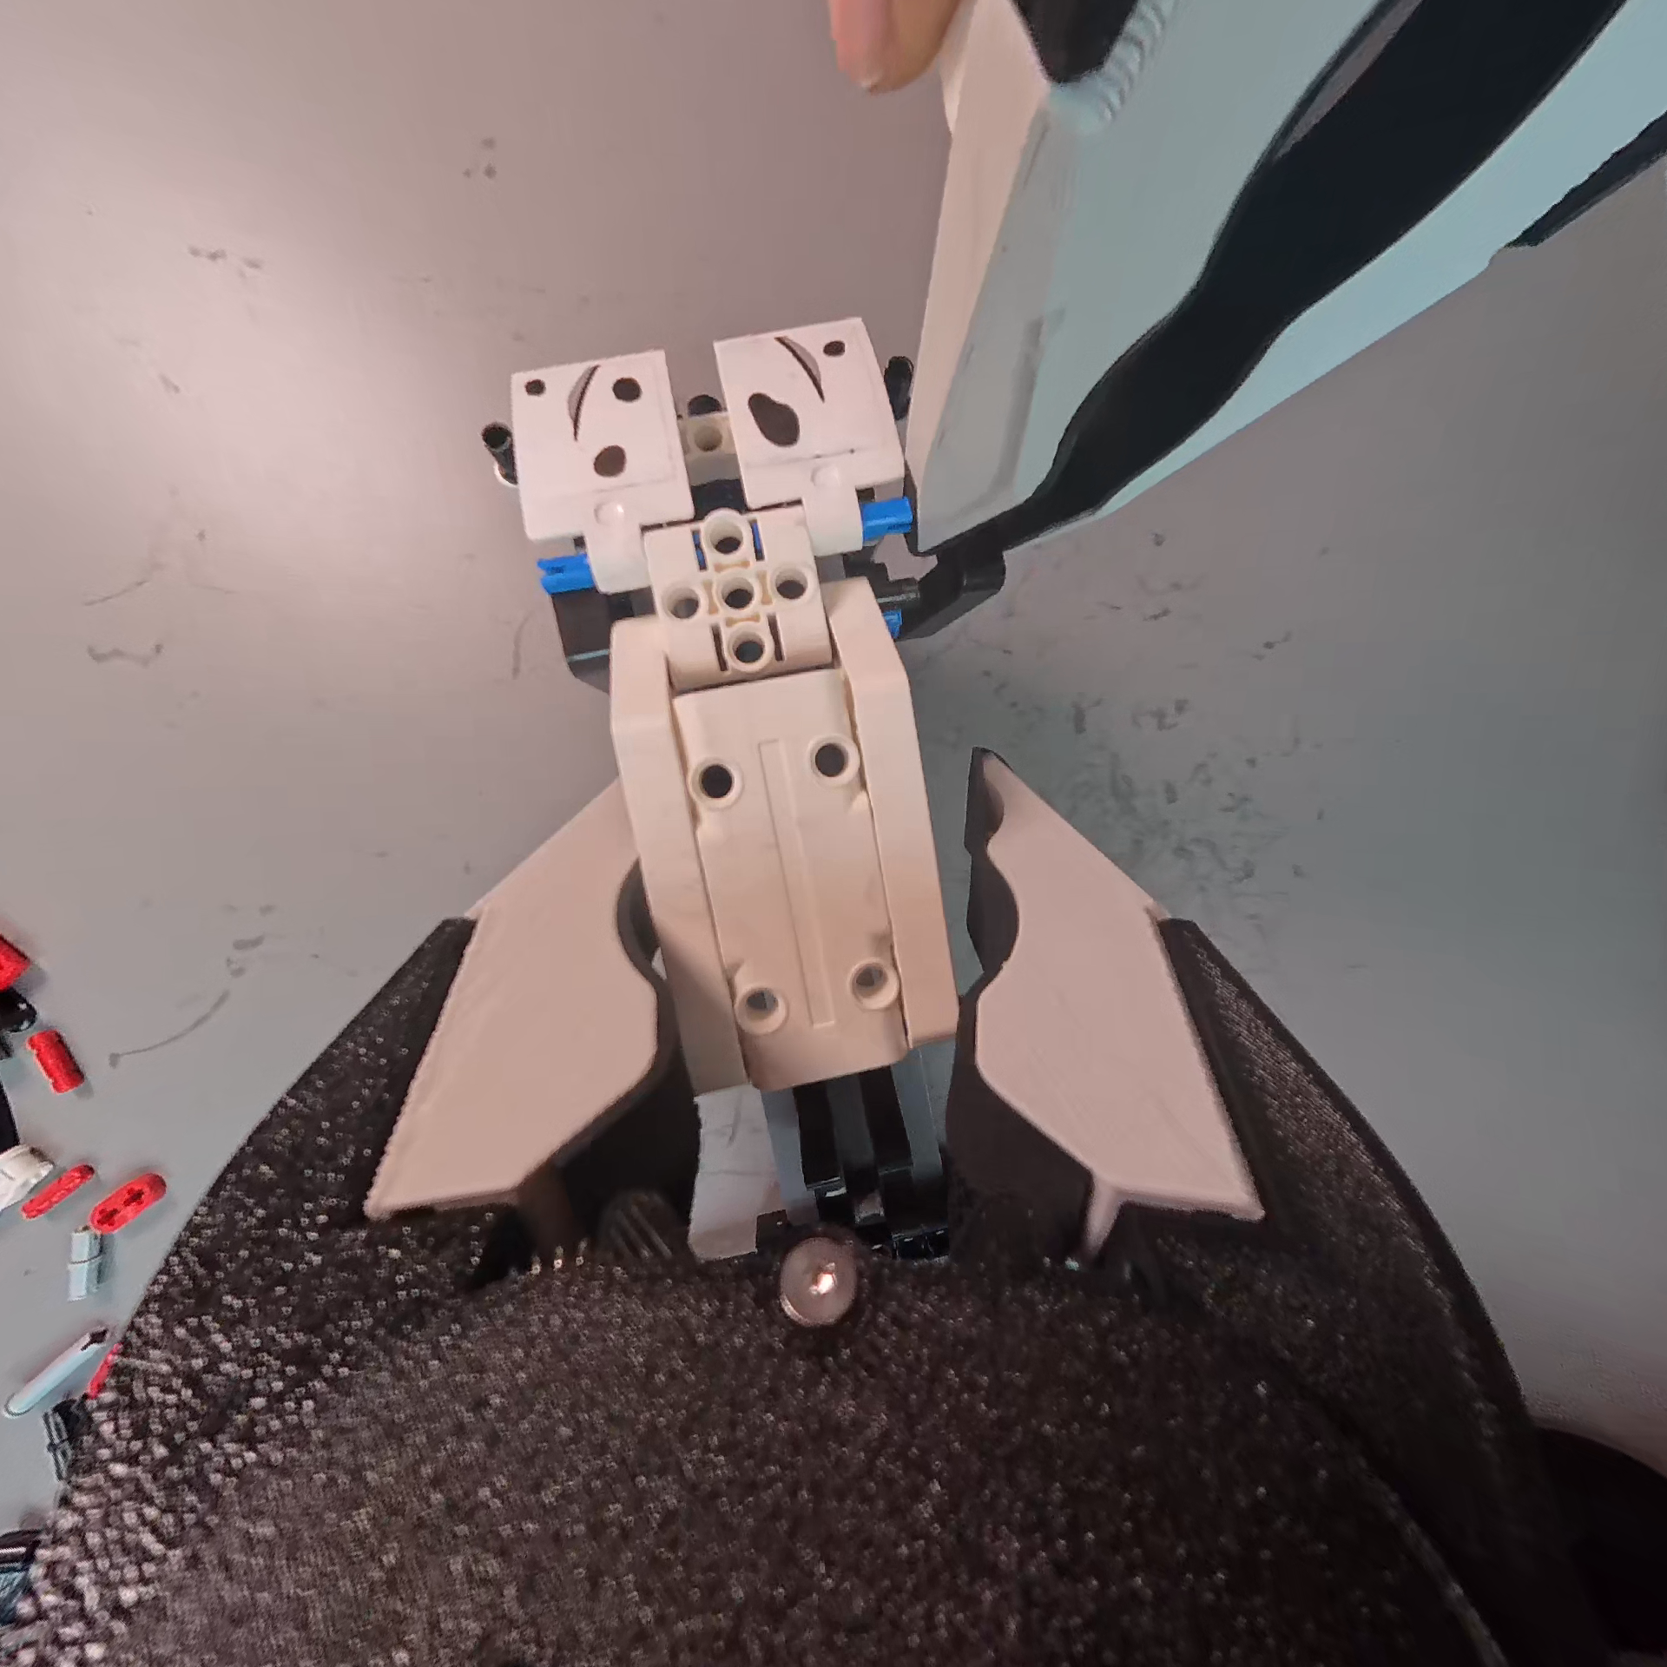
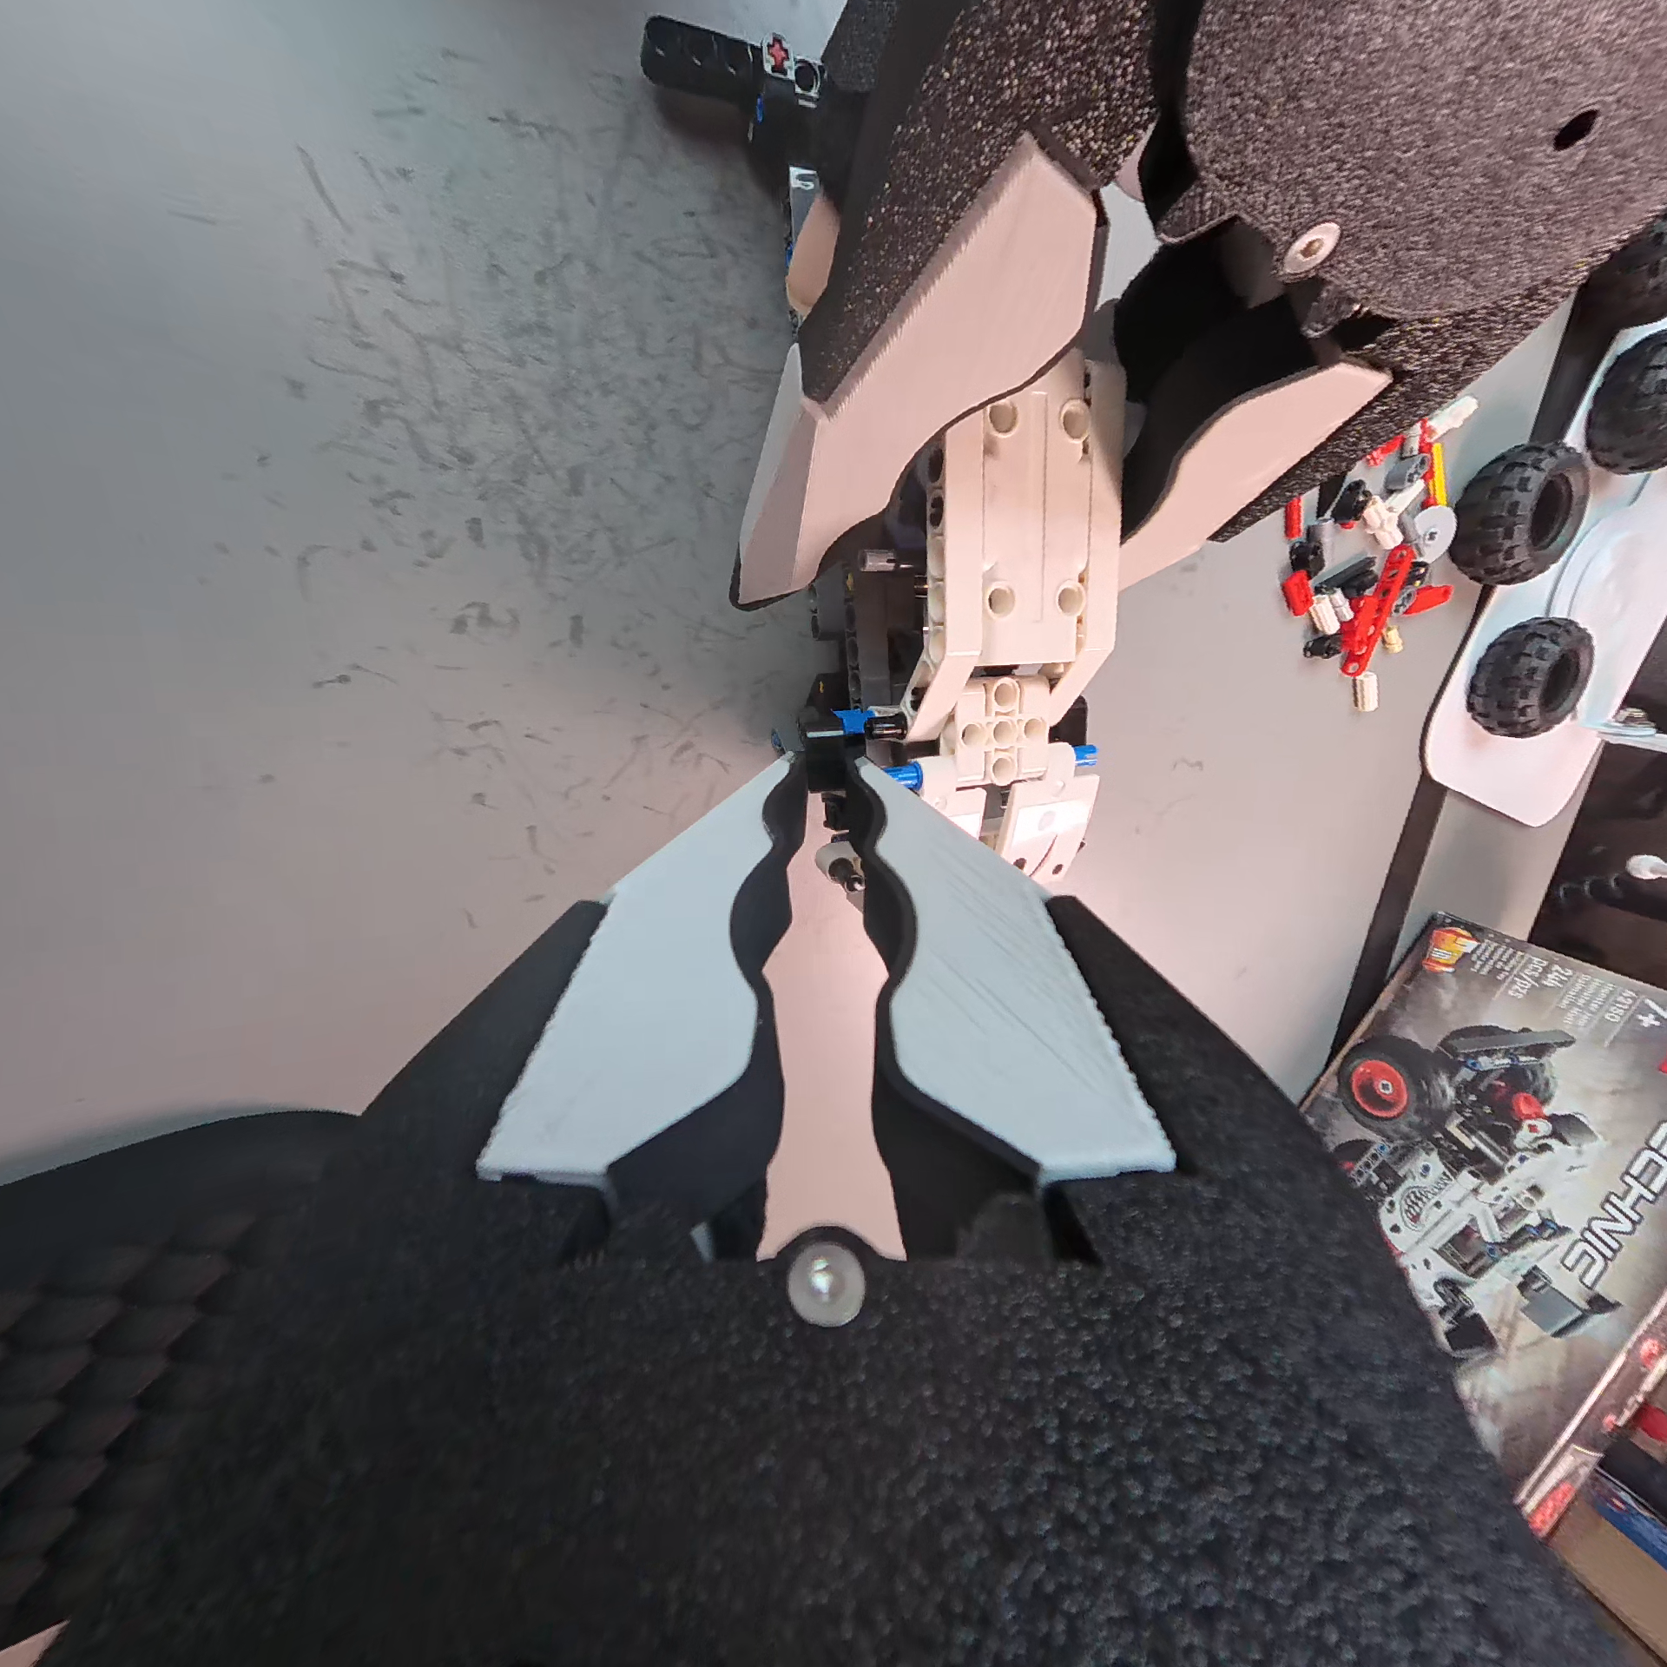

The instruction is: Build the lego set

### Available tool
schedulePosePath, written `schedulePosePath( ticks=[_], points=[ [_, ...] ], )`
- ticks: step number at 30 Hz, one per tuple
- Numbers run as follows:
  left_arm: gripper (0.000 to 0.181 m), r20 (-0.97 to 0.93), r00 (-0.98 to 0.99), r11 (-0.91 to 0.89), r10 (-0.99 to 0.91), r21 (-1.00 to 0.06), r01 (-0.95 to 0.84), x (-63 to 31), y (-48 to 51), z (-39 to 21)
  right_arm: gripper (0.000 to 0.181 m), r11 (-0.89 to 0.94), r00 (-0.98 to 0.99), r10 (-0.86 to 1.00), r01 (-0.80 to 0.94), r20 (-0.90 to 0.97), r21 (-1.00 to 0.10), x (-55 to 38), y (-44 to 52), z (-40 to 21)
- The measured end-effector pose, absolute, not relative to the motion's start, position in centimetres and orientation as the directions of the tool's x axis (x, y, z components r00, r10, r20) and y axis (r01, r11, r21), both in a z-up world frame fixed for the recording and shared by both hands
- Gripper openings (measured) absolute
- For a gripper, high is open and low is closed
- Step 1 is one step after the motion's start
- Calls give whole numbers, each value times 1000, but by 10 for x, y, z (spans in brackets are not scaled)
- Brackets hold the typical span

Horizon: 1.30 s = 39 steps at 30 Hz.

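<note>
Both pictures are evenly and softly lit, bright, with faint shadows on the scuffed grey tabletop [image 2: 361, 451]. Wide-angle bending curves the edges. The far white-and-black two-finger gripper [image 1: 956, 559] smears with motion blur in the left wrist view; a warm pinkish glare sits between the near fingers in the right wrist view

Model [image 1: 794, 866]: smooth, semi-gloss white plastic panels with black and blue plastic pins. Left gripper [image 1: 794, 902]: matt, layer-ridged printed plastic fingers [image 1: 532, 1019]; body of speckled, coarse-grained black material; one shiny metal screw [image 1: 816, 1279]. Right gripper [image 2: 828, 794]: the same ridged pale plastic and black liners. Table [image 2: 361, 541]: matt grey, scuffed and scratched. Tyres [image 2: 1524, 676]: matt knobbly rubber. Box [image 2: 1488, 1173]: printed cardboard, slight sheen.
</note>
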State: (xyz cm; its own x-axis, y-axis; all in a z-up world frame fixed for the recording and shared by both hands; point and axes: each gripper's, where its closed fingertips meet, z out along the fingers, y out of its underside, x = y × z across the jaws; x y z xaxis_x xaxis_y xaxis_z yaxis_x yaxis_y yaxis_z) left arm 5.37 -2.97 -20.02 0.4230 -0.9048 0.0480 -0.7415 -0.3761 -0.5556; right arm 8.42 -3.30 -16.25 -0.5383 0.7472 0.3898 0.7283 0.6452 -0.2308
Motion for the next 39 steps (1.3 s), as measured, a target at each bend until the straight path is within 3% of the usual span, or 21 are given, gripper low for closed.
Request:
schedulePosePath(
  ticks=[15, 39],
  points=[
    [65, 66, 432, -392, -899, -559, -731, 57, -31, -199, 8, 659, -499, 716, 713, 488, -238, 88, -32, -158],
    [68, 51, 432, -384, -901, -560, -734, 57, -31, -200, 9, 667, -392, 706, 649, 590, -367, 85, -28, -156]
  ],
)
